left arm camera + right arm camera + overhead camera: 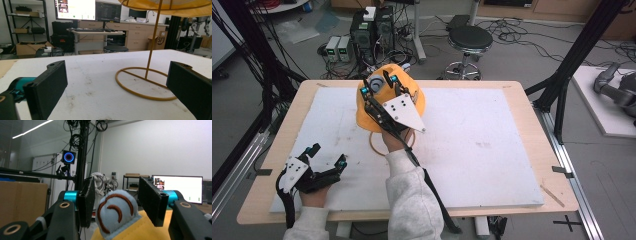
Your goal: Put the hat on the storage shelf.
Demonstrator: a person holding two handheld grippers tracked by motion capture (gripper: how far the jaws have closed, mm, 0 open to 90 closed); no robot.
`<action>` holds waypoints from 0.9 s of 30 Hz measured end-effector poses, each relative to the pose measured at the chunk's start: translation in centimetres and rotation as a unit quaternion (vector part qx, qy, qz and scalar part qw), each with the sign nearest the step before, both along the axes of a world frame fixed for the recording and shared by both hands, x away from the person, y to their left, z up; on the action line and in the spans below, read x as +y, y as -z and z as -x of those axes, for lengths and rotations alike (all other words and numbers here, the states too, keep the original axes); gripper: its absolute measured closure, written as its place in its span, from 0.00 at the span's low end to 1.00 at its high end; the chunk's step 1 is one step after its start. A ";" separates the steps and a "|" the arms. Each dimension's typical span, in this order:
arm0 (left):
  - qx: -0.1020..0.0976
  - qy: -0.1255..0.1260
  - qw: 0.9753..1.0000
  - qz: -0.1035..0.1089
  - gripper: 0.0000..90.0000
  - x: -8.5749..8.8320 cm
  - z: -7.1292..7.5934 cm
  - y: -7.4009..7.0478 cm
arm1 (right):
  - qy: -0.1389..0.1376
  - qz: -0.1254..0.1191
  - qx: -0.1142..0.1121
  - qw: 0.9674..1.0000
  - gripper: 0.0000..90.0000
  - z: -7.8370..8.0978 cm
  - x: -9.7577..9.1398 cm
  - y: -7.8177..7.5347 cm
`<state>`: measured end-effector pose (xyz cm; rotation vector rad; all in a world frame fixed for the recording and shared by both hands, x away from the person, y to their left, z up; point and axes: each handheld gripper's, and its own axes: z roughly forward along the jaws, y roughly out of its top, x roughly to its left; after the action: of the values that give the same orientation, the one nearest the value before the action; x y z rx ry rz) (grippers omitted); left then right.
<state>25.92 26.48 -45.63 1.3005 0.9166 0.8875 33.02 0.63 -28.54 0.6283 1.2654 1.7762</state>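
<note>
High view: a yellow hat (pixel 367 112) with a pale blue ear (pixel 376 82) sits atop a yellow wire stand (pixel 377 145) on the white tabletop (pixel 492 150); the right hand-held gripper (pixel 378 82) reaches over its crown, jaws either side of the ear; the left hand-held gripper (pixel 328 155) rests released near the front left edge.

Left gripper view: jaws wide apart, nothing between; the stand's ring base lies just ahead.

Right gripper view: the ear stands between parted pads, clear of both.
</note>
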 end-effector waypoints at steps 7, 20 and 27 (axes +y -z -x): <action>0.000 0.001 1.000 0.000 0.04 0.0 0.0 0.0 | 0.001 -0.006 -0.005 1.000 0.51 0.2 -0.3 -0.3; 0.001 0.000 1.000 0.001 0.04 0.0 0.0 0.0 | 0.040 -0.028 -0.007 0.999 0.31 0.9 -3.3 -1.9; 0.000 0.004 1.000 0.001 0.04 0.0 0.0 0.0 | 0.080 -0.036 -0.009 0.996 0.22 1.7 -5.8 -2.5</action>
<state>25.91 26.48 -45.63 1.3016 0.9119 0.8809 31.30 -5.19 -26.08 0.7329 1.1095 1.6966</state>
